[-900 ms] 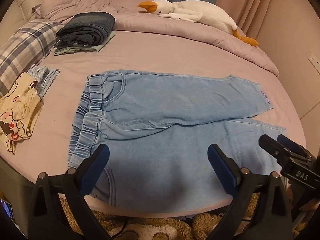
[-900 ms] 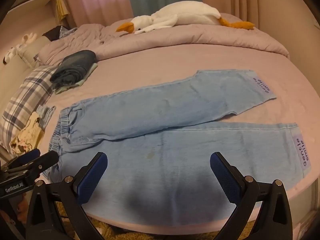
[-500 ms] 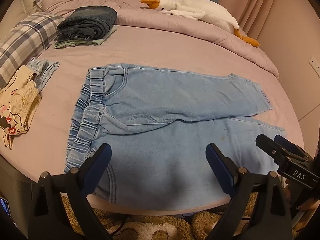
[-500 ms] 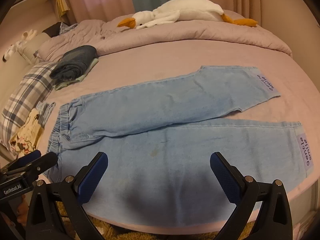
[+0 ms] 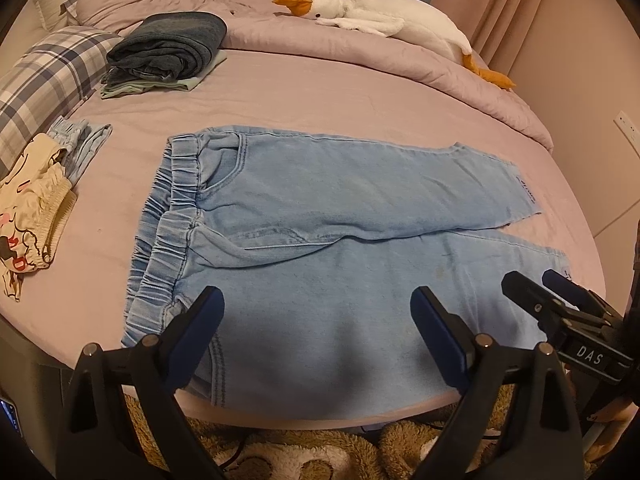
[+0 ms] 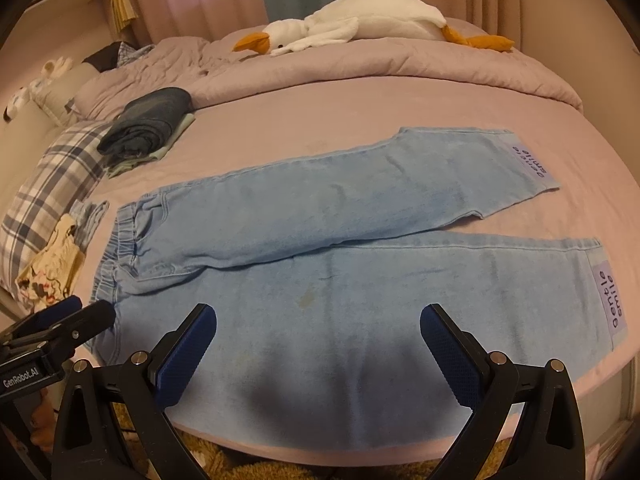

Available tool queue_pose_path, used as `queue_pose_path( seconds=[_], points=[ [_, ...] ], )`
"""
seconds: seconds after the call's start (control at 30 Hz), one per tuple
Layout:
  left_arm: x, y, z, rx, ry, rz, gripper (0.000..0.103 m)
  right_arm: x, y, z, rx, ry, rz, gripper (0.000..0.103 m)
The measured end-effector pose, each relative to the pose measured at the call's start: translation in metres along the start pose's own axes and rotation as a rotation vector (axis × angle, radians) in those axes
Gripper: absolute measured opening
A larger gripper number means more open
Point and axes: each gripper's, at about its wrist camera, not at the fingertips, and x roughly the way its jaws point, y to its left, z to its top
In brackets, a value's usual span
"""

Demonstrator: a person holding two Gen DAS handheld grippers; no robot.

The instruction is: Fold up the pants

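Note:
Light blue jeans [image 5: 320, 216] lie flat on the pink bed, elastic waistband at the left, both legs spread to the right; they also show in the right wrist view [image 6: 340, 264]. My left gripper [image 5: 316, 332] is open and empty, hovering over the near leg close to the waistband. My right gripper [image 6: 318, 344] is open and empty over the near leg's middle. Purple "gentle smile" labels [image 6: 610, 300] mark the cuffs. Each gripper shows at the edge of the other's view.
Folded dark jeans [image 5: 168, 46] on a green garment sit at the back left. A plaid pillow [image 5: 44, 76] and a cream printed garment [image 5: 28, 216] lie at the left. A plush goose [image 5: 384, 20] lies on the duvet. The bed edge [image 5: 320, 420] runs near me.
Both grippers have risen and pulled back a little, so the pants sit lower and fuller in view. Both stay open. The pants have not moved.

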Motion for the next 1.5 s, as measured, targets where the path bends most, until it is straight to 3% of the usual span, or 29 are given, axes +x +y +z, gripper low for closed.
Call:
queue_pose_path(
  seconds=[0.67, 0.8, 1.5],
  points=[
    [0.000, 0.003, 0.002, -0.013, 0.004, -0.008, 0.093, -0.002, 0.000, -0.003, -0.018, -0.035, -0.018, 0.098],
    [0.001, 0.003, 0.002, -0.012, 0.007, -0.011, 0.093, -0.006, -0.003, -0.002, -0.009, -0.075, -0.018, 0.098],
    [0.007, 0.001, 0.004, 0.006, 0.025, -0.012, 0.093, -0.013, -0.035, -0.005, 0.073, -0.039, -0.100, 0.098]
  ],
)
